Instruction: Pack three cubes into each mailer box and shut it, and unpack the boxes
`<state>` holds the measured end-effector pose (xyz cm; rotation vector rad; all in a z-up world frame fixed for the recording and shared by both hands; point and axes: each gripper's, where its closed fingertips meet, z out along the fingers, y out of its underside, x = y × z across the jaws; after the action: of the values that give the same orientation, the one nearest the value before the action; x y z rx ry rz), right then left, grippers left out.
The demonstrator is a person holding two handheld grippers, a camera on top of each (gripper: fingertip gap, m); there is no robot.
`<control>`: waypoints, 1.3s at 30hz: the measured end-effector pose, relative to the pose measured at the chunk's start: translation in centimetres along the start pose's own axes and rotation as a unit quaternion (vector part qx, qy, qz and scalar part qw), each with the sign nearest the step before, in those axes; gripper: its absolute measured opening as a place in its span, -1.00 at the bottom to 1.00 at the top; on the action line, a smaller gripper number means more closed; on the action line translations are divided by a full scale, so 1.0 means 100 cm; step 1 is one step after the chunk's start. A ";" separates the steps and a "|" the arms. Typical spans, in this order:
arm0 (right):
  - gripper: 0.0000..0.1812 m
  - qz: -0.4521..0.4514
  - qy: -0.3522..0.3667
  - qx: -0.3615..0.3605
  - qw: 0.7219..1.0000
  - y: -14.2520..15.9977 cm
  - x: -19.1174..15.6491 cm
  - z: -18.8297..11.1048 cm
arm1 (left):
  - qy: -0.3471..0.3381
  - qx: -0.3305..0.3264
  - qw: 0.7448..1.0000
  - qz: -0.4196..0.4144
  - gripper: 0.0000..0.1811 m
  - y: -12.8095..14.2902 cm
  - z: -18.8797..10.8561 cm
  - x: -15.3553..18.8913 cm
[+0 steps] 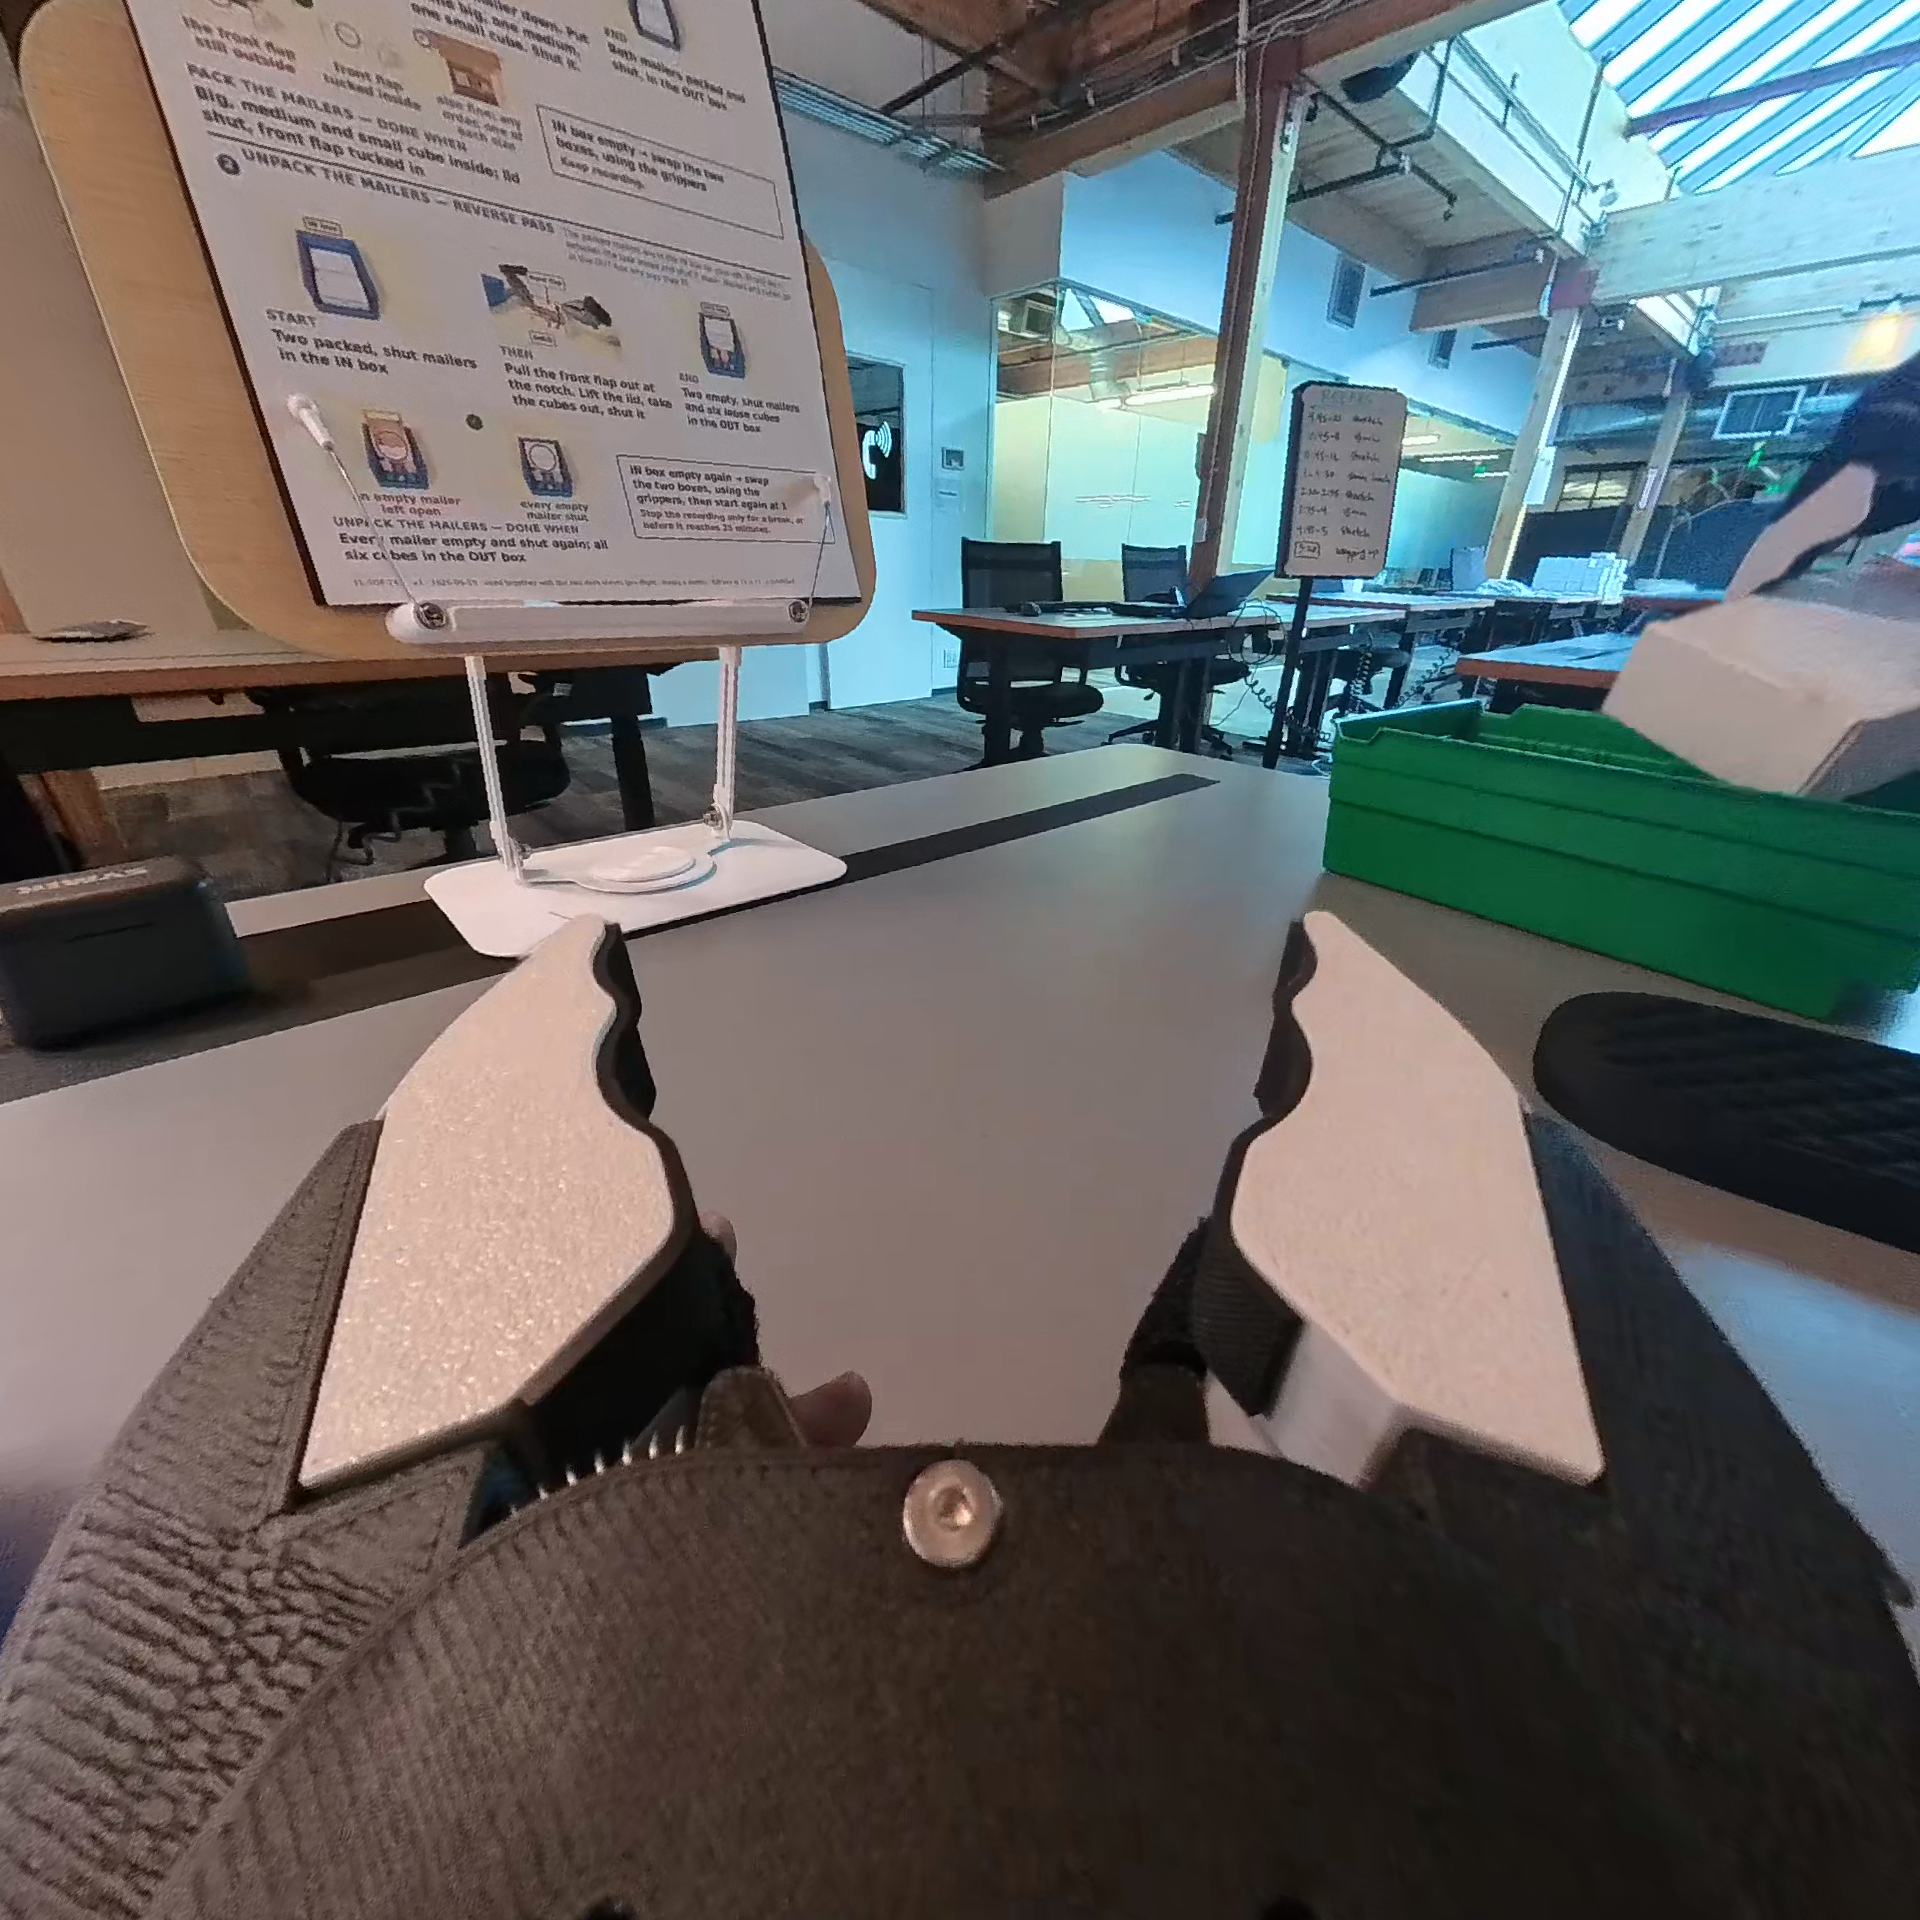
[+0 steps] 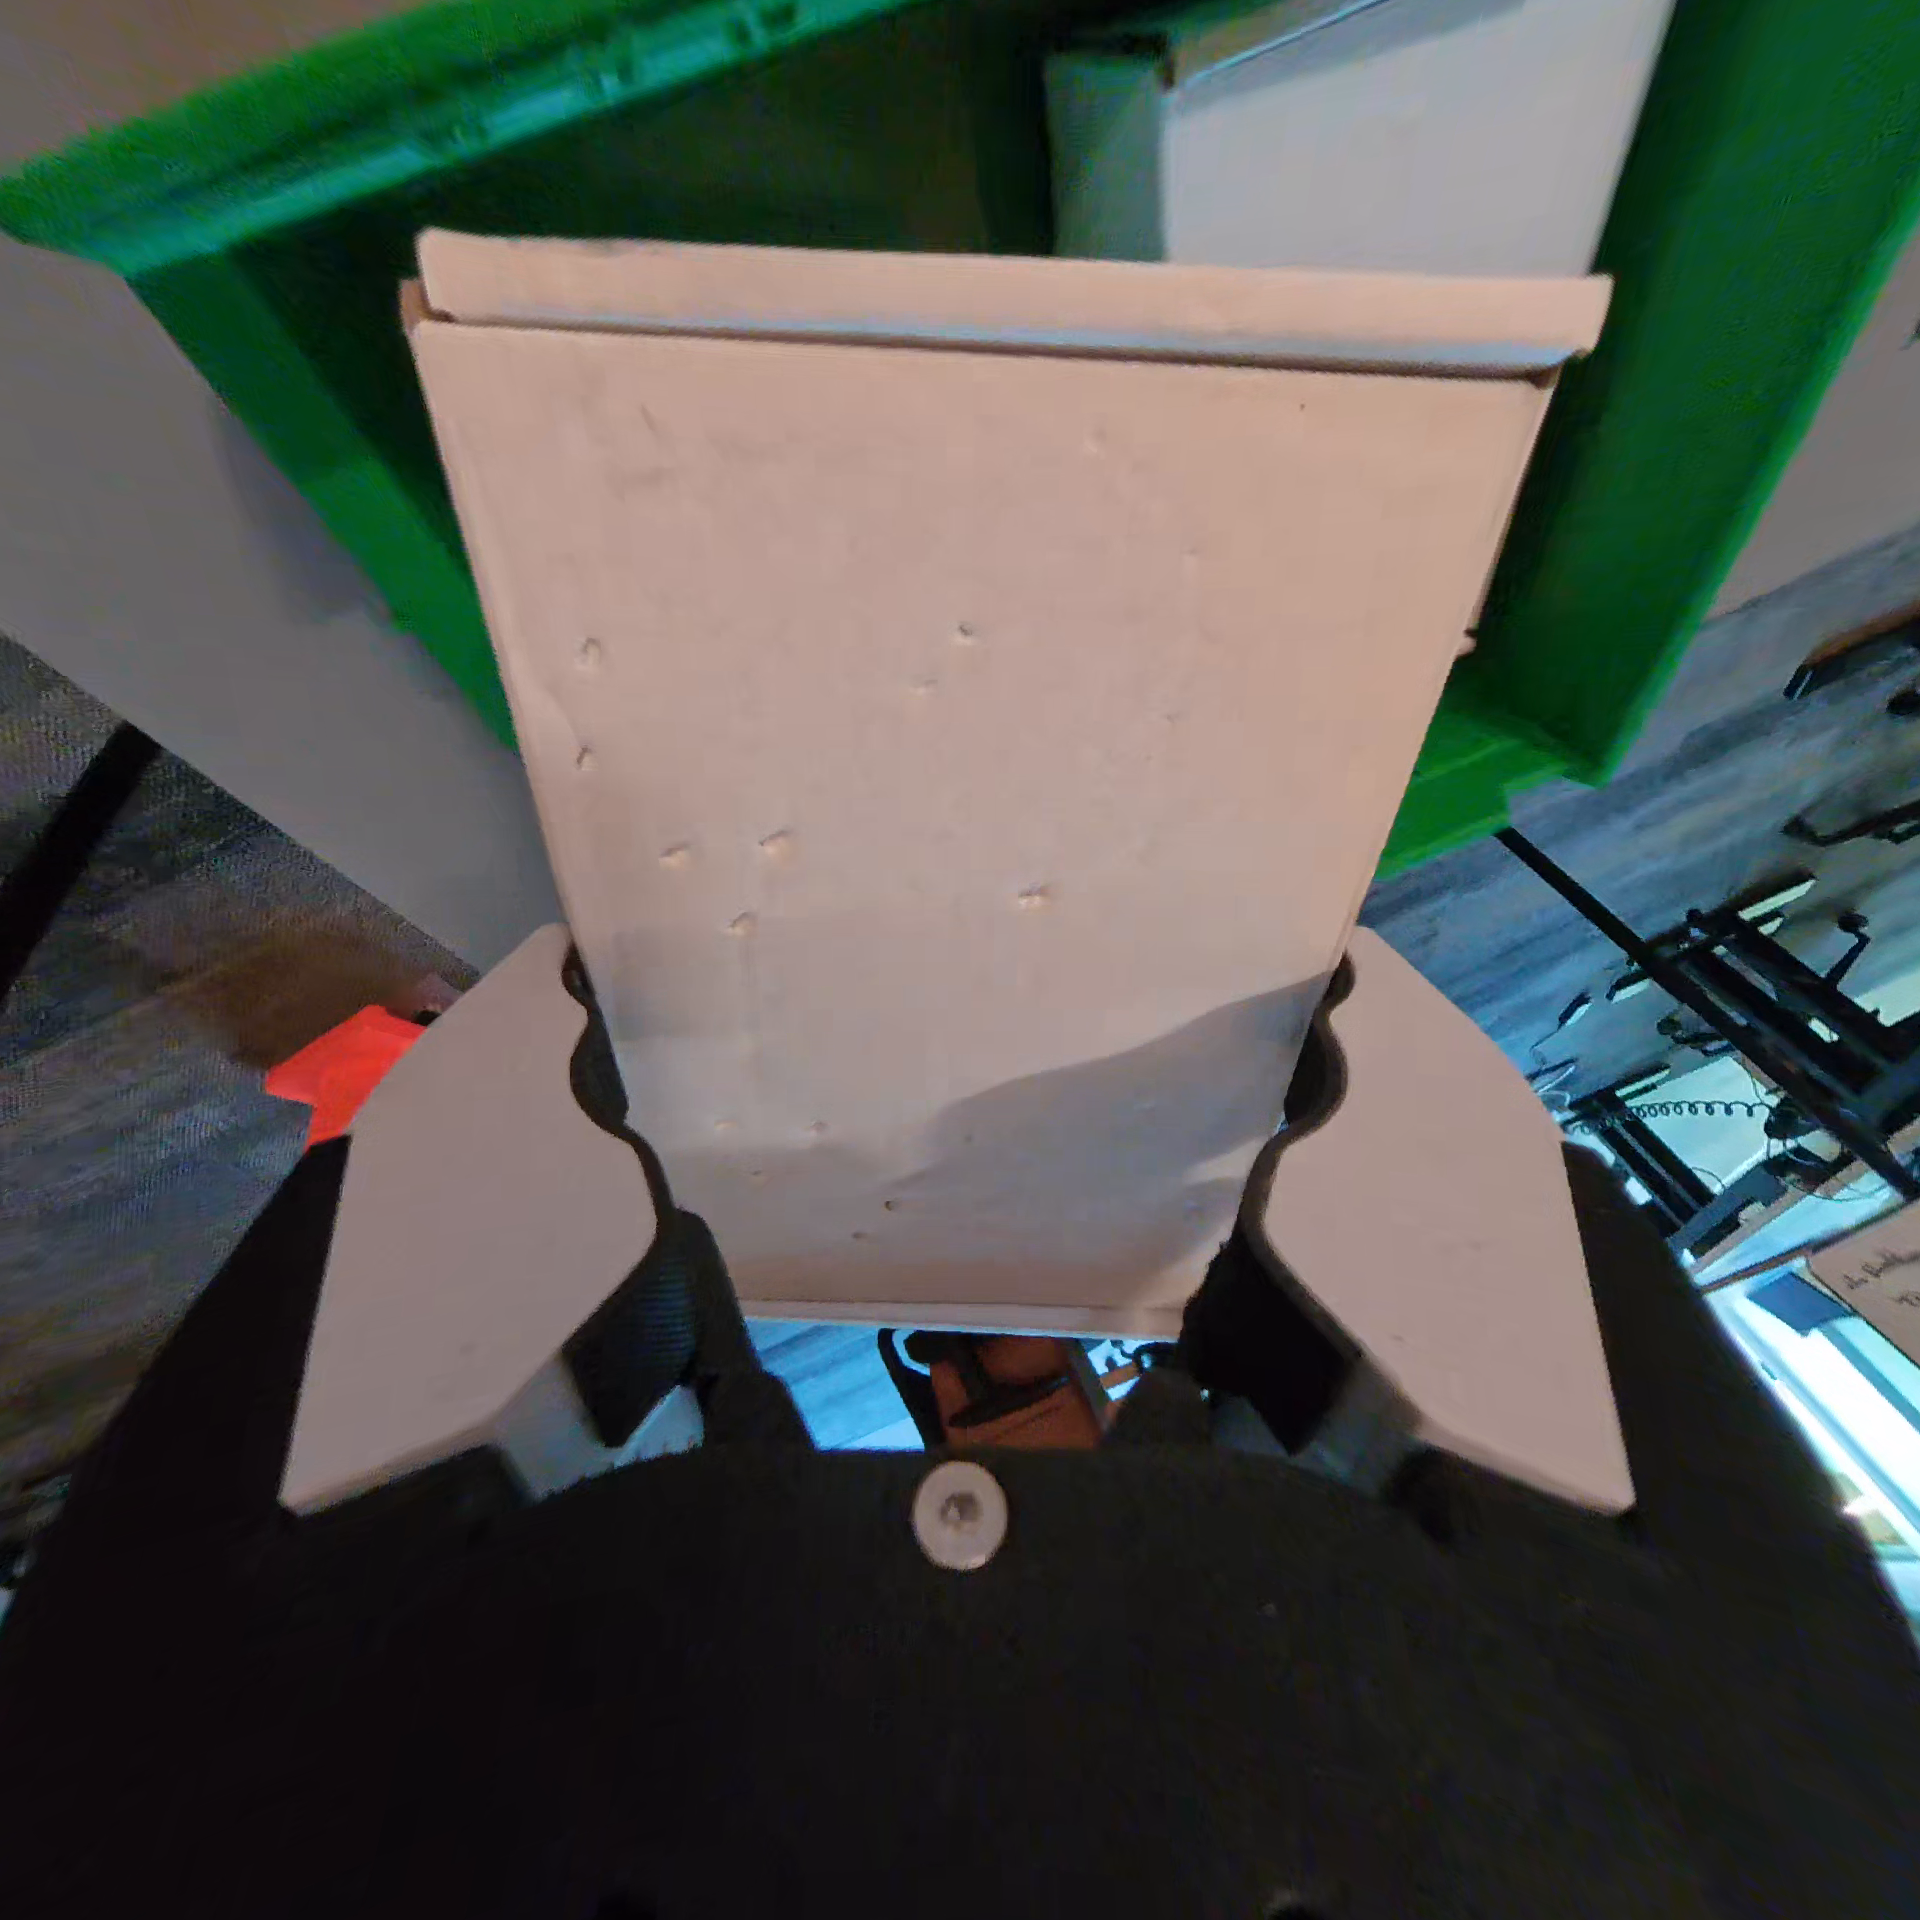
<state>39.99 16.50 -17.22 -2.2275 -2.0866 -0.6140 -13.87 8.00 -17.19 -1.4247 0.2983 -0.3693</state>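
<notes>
My right gripper (image 2: 956, 966) is shut on a closed white mailer box (image 2: 966, 675), its two fingers clamping the box's side edges. It holds the box in the air, tilted, above a green bin (image 2: 1704, 416). A second white mailer box (image 2: 1382, 135) lies inside that bin. In the left wrist view the held mailer box (image 1: 1766, 707) shows at the far right above the green bin (image 1: 1621, 842). My left gripper (image 1: 956, 945) is open and empty, low over the grey table (image 1: 935, 1091). No cubes are in view.
A white stand with an instruction sheet (image 1: 499, 312) stands at the table's back left. A dark grey case (image 1: 114, 945) sits at the left edge. A black round pad (image 1: 1745, 1101) lies at the right, in front of the bin. An orange object (image 2: 348, 1070) shows below on the floor side. The gap from one gripper's tips to the other's is roughly 55 centimetres.
</notes>
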 end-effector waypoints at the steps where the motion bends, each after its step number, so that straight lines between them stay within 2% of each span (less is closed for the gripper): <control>1: 0.40 -0.006 -0.005 -0.001 1.000 0.000 -0.001 0.008 | 0.000 -0.001 1.000 0.000 0.27 0.001 0.000 0.000; 11: 0.40 -0.092 -0.041 -0.012 0.995 -0.010 -0.013 0.068 | 0.003 -0.005 1.000 0.003 0.27 0.001 0.000 0.001; 16: 0.40 -0.098 -0.073 0.017 0.992 -0.021 -0.024 0.084 | 0.007 -0.008 1.000 0.008 0.27 0.002 0.001 0.003; 25: 0.41 -0.089 -0.080 0.021 0.993 -0.015 -0.025 0.102 | 0.011 -0.013 1.000 0.011 0.26 0.005 0.002 0.005; 27: 0.36 -0.089 -0.065 0.024 0.994 -0.015 -0.021 0.100 | 0.011 -0.013 1.000 0.010 0.26 0.005 0.002 0.004; 33: 0.41 -0.065 -0.014 0.038 0.997 -0.011 -0.006 0.074 | 0.011 -0.014 1.000 0.012 0.26 0.005 0.002 0.005; 36: 0.37 -0.009 0.055 0.134 0.989 -0.029 0.013 0.037 | 0.013 -0.015 1.000 0.018 0.26 0.005 0.002 0.006; 39: 0.34 0.089 0.135 0.239 0.958 -0.042 0.022 -0.007 | 0.015 -0.018 0.999 0.025 0.26 0.006 0.002 0.008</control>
<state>35.83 18.77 -16.90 -1.9040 -1.6613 -0.3301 -13.00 7.94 -17.74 -1.4456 0.3663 -0.3465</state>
